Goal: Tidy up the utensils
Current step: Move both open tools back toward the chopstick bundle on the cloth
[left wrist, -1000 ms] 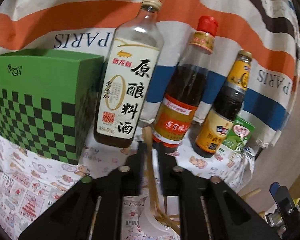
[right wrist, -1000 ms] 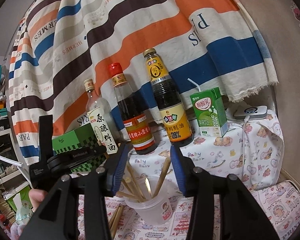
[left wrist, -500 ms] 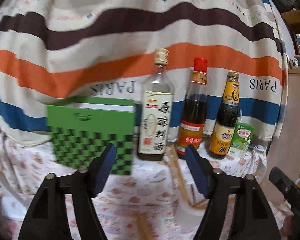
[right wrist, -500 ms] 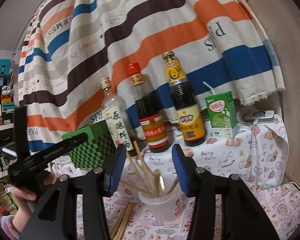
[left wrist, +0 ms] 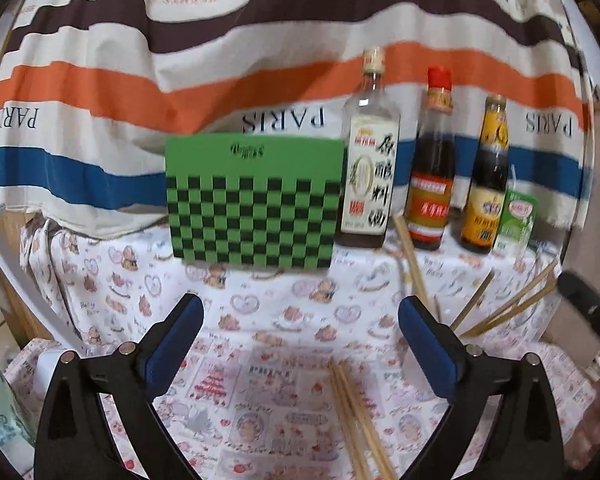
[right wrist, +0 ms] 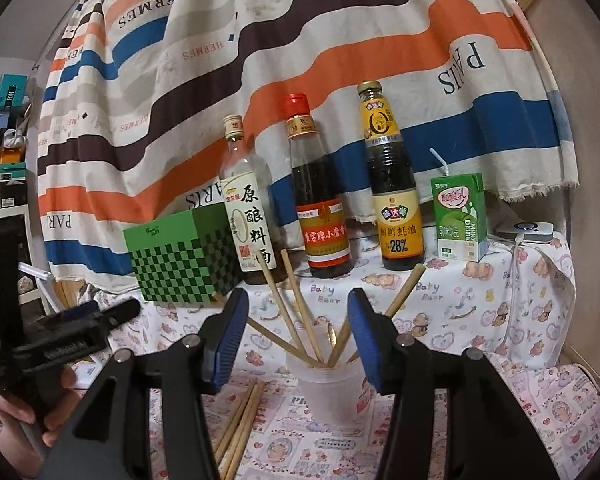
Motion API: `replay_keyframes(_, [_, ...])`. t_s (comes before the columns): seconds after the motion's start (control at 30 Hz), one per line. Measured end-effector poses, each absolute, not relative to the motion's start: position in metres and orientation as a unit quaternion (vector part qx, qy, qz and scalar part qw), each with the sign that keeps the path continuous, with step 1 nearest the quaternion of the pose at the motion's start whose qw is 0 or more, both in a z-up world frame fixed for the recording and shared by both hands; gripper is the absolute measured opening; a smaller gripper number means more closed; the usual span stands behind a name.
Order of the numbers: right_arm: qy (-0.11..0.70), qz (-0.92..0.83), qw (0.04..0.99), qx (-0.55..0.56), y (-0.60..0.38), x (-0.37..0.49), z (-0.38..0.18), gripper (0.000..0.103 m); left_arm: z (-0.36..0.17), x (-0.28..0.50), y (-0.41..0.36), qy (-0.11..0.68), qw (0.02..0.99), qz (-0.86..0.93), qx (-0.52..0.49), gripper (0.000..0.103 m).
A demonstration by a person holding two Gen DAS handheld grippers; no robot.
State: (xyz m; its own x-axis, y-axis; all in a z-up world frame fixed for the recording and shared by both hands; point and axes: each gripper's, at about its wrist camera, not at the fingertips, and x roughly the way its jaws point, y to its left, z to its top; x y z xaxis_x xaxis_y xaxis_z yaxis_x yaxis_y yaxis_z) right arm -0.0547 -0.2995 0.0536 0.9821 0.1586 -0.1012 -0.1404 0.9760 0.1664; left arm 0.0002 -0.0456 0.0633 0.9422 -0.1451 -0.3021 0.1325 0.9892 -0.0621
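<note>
A clear plastic cup (right wrist: pixel 327 390) holds several wooden chopsticks (right wrist: pixel 300 320) that fan out of it. A few loose chopsticks (right wrist: pixel 240 420) lie on the printed tablecloth left of the cup; the left wrist view shows them (left wrist: pixel 356 412) just ahead of my left gripper. My left gripper (left wrist: pixel 300 320) has its jaws opening wide with nothing between them; it (right wrist: pixel 120 312) sits left of the cup, held by a hand. My right gripper (right wrist: pixel 296 336) faces the cup, its jaws opening, pads touching nothing.
A green checkered box (left wrist: pixel 252 200) stands at the back left. Beside it are three sauce bottles (right wrist: pixel 324 216) and a green milk carton (right wrist: pixel 460 216), all before a striped cloth (right wrist: pixel 340 40). A white device with a cable (right wrist: pixel 528 230) lies at the far right.
My left gripper, shut on a chopstick over the cup a second ago, has let go, opened wide and drawn back to the left. The right gripper's jaws have spread slightly.
</note>
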Motion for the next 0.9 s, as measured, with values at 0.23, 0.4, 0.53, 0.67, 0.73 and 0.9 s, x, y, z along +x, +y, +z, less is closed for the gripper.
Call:
replay_keyframes(0.23, [0.037, 0.065, 0.995, 0.068, -0.287, -0.068, 0.053, 0.05, 0.053, 0.004, -0.043, 0.186, 0.98, -0.071, -0.013, 0.101])
replay_keyframes(0.4, [0.06, 0.079, 0.994, 0.042, -0.27, -0.064, 0.043, 0.05, 0.046, 0.011, -0.046, 0.211, 0.975, -0.071, -0.008, 0.101])
replay_keyframes(0.53, [0.076, 0.078, 0.994, 0.031, -0.264, -0.059, 0.036, 0.05, 0.044, 0.012, -0.048, 0.218, 0.973, -0.078, -0.003, 0.101])
replay_keyframes(0.67, [0.103, 0.078, 0.991, 0.03, -0.264, -0.05, 0.032, 0.05, 0.044, 0.013, -0.048, 0.226, 0.971, -0.079, -0.01, 0.101])
replay_keyframes(0.73, [0.113, 0.076, 0.99, 0.028, -0.265, -0.046, 0.031, 0.05, 0.043, 0.016, -0.051, 0.239, 0.969, -0.061, 0.007, 0.101])
replay_keyframes(0.9, [0.137, 0.076, 0.987, 0.037, -0.267, -0.037, 0.025, 0.05, 0.029, 0.028, -0.05, 0.286, 0.955, -0.074, -0.003, 0.101])
